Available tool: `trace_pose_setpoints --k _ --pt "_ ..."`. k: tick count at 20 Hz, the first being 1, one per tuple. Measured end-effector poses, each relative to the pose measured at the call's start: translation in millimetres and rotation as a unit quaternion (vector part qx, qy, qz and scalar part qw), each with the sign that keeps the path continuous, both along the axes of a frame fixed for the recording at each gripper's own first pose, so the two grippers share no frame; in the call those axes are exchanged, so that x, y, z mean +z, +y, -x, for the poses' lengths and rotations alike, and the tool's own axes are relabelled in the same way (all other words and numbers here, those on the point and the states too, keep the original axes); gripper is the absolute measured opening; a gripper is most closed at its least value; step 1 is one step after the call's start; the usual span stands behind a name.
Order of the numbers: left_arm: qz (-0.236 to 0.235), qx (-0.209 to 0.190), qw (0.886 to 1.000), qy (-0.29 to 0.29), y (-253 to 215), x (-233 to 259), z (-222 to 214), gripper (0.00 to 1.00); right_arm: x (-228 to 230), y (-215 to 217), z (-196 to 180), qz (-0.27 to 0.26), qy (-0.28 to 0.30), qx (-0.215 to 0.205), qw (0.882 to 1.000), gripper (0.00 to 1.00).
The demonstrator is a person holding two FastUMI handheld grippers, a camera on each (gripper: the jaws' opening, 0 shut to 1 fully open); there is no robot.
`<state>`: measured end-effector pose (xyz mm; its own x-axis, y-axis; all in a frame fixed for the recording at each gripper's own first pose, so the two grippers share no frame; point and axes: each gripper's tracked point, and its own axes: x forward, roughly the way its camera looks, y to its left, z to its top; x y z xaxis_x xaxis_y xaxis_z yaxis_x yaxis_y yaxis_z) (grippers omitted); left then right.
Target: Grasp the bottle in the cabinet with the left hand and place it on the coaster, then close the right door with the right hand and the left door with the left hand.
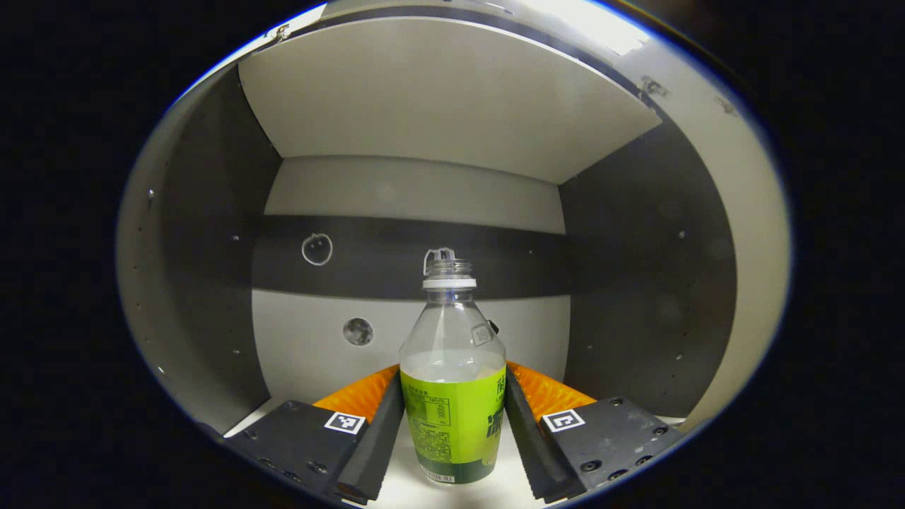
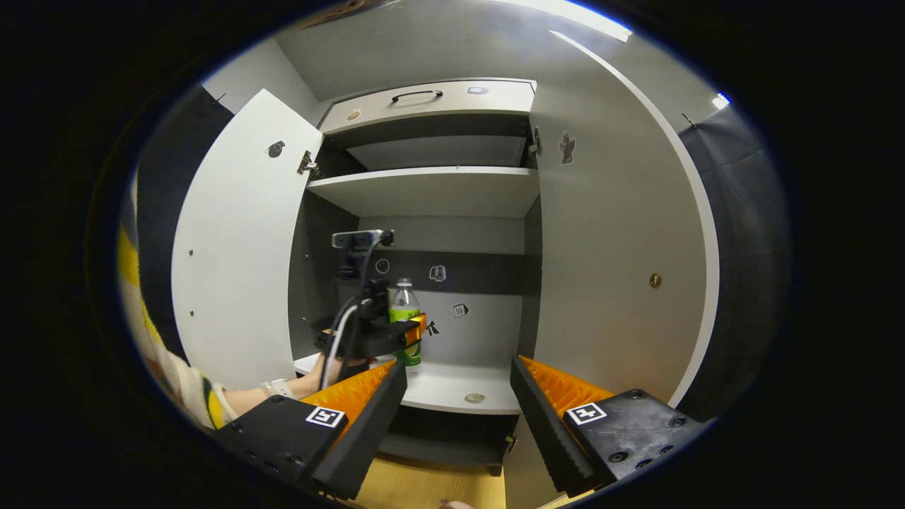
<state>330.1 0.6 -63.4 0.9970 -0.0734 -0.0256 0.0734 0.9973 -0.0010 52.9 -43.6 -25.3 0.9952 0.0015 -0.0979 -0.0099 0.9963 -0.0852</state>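
A clear plastic bottle (image 1: 452, 424) with a green label and no cap stands upright on the white cabinet shelf (image 1: 452, 495). My left gripper (image 1: 452, 371) reaches into the cabinet, and both its fingers rest against the label's sides. In the right gripper view that same left gripper (image 2: 413, 332) holds the bottle (image 2: 404, 304) at the shelf's left side. A small round coaster (image 2: 474, 398) lies near the shelf's front edge. My right gripper (image 2: 458, 366) hangs open in front of the cabinet with nothing between its fingers. The left door (image 2: 233, 268) and the right door (image 2: 615, 247) both stand open.
A person's hand (image 2: 332, 367) and striped sleeve (image 2: 191, 389) hold the left gripper. Above the bottle runs another shelf (image 2: 424, 191), with a drawer (image 2: 431, 99) on top. The grey side walls (image 1: 212, 283) close in on both sides. Wooden floor (image 2: 424, 488) lies below.
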Motion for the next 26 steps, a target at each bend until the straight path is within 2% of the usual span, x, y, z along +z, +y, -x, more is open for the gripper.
trace_pose_setpoints --k 3,7,11,16,20,26 --pt "0.010 -0.008 1.000 -0.003 6 20 63 0.76 10 2 2 -0.013 -0.012 -0.001 1.000 0.98" --pt "-0.005 -0.006 1.000 0.013 6 13 167 0.76 20 11 4 -0.016 -0.027 0.011 0.999 0.98" --pt "-0.004 -0.004 0.999 0.034 0 -13 260 0.76 26 25 12 -0.011 -0.040 0.029 0.999 0.97" --pt "0.057 0.019 0.995 0.084 -21 -86 348 0.76 16 36 25 -0.006 -0.034 0.042 0.999 0.98" --pt "0.050 0.035 0.994 0.090 -37 -144 389 0.76 6 39 34 -0.032 -0.044 0.047 0.997 0.97" --pt "0.026 0.028 0.994 0.100 -49 -216 407 0.76 -24 40 52 -0.003 -0.043 0.049 0.998 0.98"
